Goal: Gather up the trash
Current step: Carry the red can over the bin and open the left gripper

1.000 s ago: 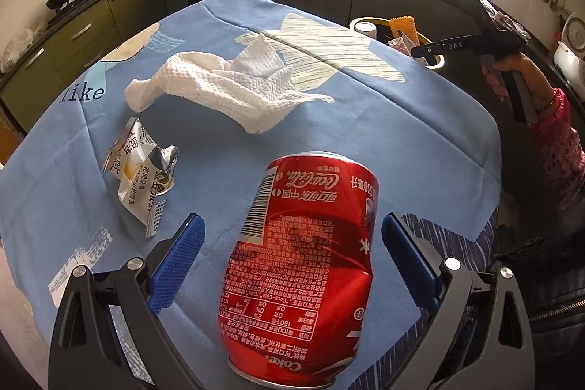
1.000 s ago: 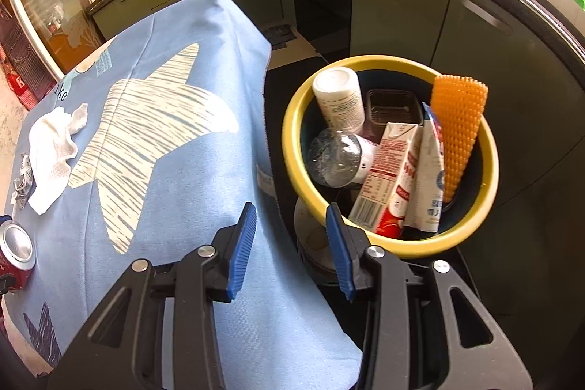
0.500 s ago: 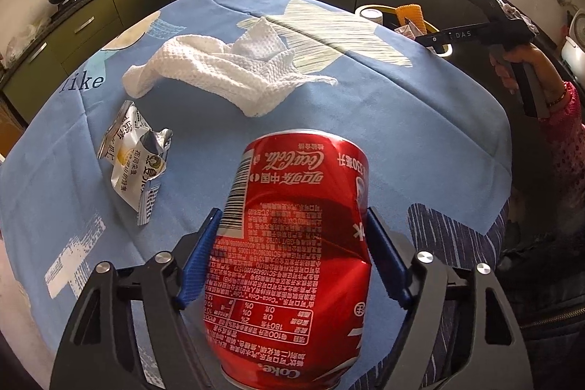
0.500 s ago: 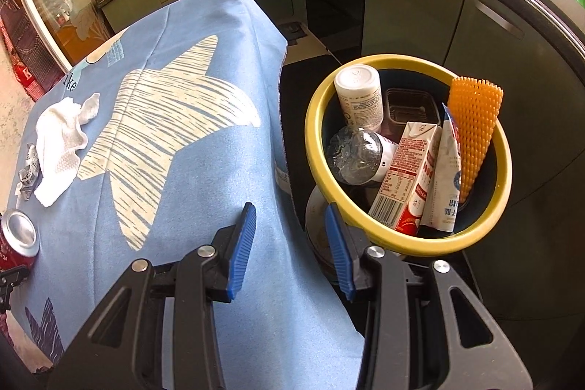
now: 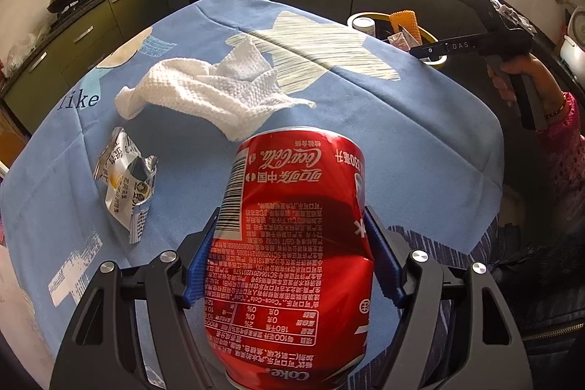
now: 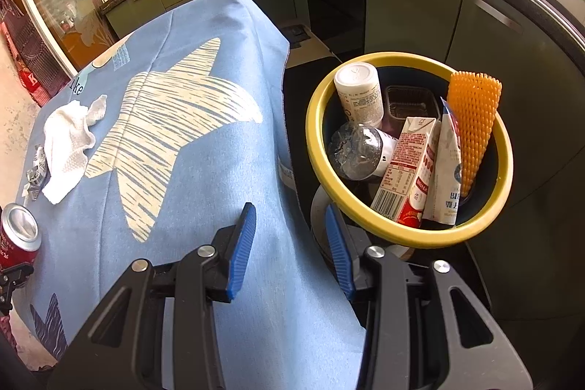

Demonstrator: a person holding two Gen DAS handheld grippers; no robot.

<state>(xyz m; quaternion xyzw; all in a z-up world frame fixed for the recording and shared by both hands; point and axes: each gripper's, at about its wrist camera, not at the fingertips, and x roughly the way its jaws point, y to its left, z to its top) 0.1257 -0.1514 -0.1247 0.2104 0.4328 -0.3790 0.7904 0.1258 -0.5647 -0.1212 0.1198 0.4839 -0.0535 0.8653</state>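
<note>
Blue fingers [image 5: 199, 256] of the left gripper [image 5: 292, 251] are clamped on a dented red cola can [image 5: 292, 243], one pad pressed against each side of it at about mid-height. The can's long axis runs along the line the gripper points, its print upside down in the left wrist view and its near end down by the gripper body. In the right wrist view its silver end faces up, at the left edge of the blue-clothed worktop [image 6: 204, 192]. Left of the can on the cloth lies a crumpled foil wrapper [image 5: 126, 185], and beyond it a rumpled white paper towel [image 5: 215, 94], both apart from the can.

Further right, the right gripper [image 6: 290, 243] hangs over the worktop's right edge with its fingers [image 6: 241, 243] apart and nothing between them. Just beyond them stands a yellow-rimmed bin [image 6: 318, 156] holding a white bottle [image 6: 358, 94], a clear bottle [image 6: 358, 148], cartons [image 6: 413, 170] and an orange foam net [image 6: 473, 127].
</note>
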